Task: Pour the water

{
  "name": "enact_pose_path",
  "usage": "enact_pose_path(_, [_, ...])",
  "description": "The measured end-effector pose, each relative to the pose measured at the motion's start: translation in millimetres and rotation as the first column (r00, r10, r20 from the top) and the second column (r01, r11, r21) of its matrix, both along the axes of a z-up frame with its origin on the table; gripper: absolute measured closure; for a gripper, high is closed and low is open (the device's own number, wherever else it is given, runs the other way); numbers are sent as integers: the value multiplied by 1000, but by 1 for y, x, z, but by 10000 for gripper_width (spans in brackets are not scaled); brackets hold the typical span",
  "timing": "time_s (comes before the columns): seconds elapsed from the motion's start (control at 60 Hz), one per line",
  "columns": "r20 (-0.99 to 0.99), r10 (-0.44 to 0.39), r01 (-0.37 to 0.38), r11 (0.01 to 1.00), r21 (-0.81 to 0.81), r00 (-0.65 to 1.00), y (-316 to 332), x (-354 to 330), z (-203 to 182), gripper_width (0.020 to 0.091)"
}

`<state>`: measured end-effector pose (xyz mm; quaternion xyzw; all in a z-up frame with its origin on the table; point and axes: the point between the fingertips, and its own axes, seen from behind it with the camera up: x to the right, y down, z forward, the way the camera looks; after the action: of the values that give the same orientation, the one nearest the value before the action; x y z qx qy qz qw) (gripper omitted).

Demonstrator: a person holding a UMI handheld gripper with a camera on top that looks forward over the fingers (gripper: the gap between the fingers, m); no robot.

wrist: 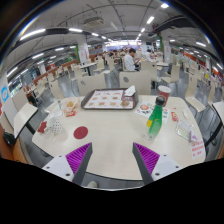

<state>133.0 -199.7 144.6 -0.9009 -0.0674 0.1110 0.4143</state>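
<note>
Green bottle (155,120) stands upright on the white desk (110,140), ahead of my tool (113,160) and off to the right of its right finger, well clear of both fingers. Going by size, the desk comes first: a broad white top spreading out before me, with more desks and chairs filling the large hall behind it under rows of ceiling lights. A person (129,60) sits far back among those chairs. On my desk, the biggest item is a dark tray (108,99) lying flat at the far side, straight beyond the fingers. Left of it stands a clear cup (57,124), and just right of that cup a small dark red disc (81,131) lies flat on the top. Small packets and bits sit to the right of the bottle; I cannot tell what they are. My tool is open, its purple pads (78,158) spread apart with nothing between them.
</note>
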Motion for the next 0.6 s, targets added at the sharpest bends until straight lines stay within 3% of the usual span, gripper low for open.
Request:
enact_pose_path(0.1, [16, -31, 31, 999, 9, 999, 4, 15, 6, 264])
enact_pose_path(0.367, [85, -166, 154, 979, 130, 982, 43, 106, -27, 263])
enact_pose_path(0.6, [88, -268, 238, 936, 258, 959, 142, 144, -64, 266])
